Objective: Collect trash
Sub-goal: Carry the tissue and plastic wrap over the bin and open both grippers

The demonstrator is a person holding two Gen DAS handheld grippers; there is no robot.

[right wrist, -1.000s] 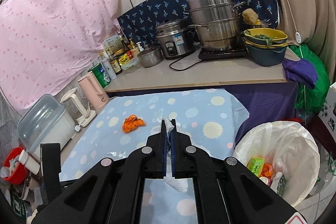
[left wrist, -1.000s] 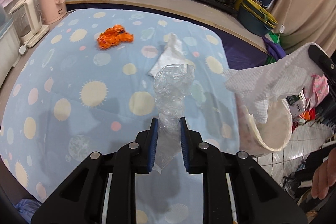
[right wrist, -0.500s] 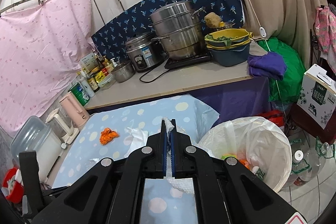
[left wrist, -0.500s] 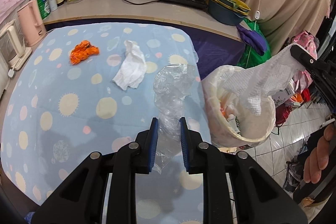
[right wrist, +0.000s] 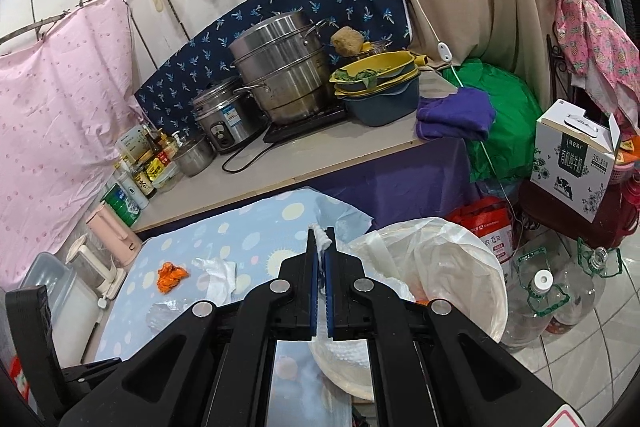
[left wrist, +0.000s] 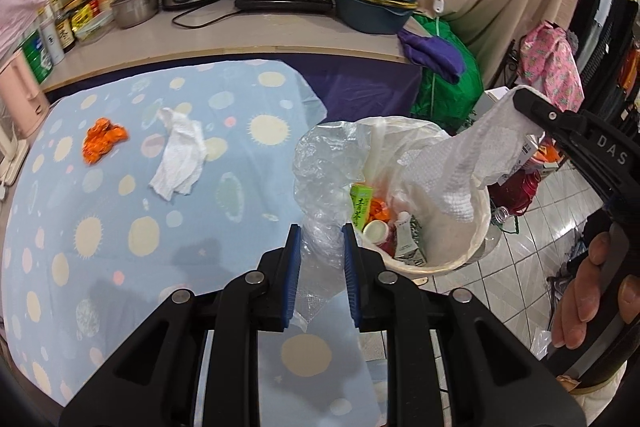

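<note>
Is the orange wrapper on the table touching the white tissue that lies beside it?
Apart. In the left wrist view, a strip of blue tablecloth shows plainly between the orange wrapper and the white tissue.

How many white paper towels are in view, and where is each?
2. One paper towel lies crumpled on the tablecloth; the other paper towel hangs from the right gripper over the trash bin. Others may be hidden inside.

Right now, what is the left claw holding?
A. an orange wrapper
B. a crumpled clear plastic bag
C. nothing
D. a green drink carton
B: the left claw is shut on the crumpled clear plastic bag, which sticks up between its blue pads beside the trash bin; the orange wrapper lies on the tablecloth.
</note>
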